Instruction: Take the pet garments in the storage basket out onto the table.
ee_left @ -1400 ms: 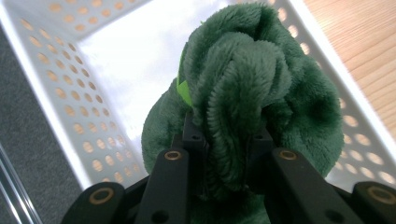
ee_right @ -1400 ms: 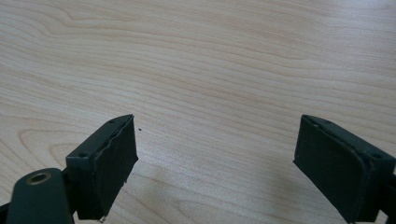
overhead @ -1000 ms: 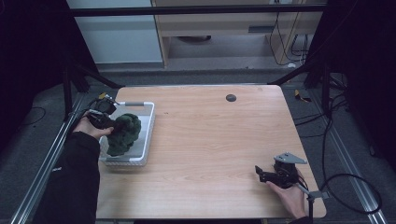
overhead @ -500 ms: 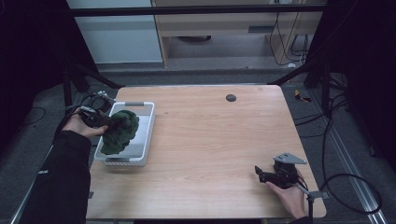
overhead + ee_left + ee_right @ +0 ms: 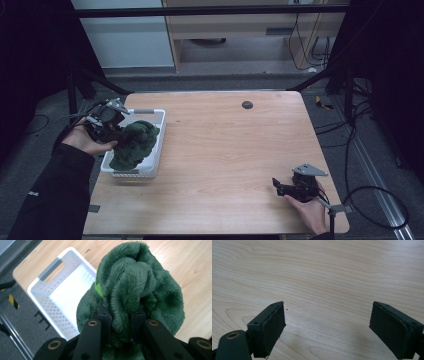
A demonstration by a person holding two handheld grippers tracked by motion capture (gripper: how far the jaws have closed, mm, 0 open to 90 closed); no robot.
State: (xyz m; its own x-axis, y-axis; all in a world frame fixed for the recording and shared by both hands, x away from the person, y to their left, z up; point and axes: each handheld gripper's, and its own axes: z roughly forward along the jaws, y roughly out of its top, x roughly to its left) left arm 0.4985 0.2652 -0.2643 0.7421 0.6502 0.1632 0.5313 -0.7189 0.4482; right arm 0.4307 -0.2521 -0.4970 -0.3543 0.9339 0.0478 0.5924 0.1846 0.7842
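A dark green fleece cloth [image 5: 134, 144] hangs bunched over a white perforated basket [image 5: 155, 150] at the table's left side. My left gripper [image 5: 112, 131] is shut on the cloth [image 5: 140, 297]; a fold of it is pinched between the jaws, and the white basket [image 5: 57, 287] lies below and beyond it. Near the table's front right corner my right gripper [image 5: 281, 187] rests low over the wood. In the right gripper view its jaws stand wide apart, the right gripper [image 5: 327, 327] open with bare wood between them.
A small dark round hole [image 5: 247, 104] marks the far middle of the wooden table [image 5: 230, 150]. Black frame posts stand at the table's far corners. Cables [image 5: 370, 200] run over the floor on the right.
My left gripper has pulled back toward the left and lifted, dragging the green cloth up and out over the basket. The right gripper has stayed in place.
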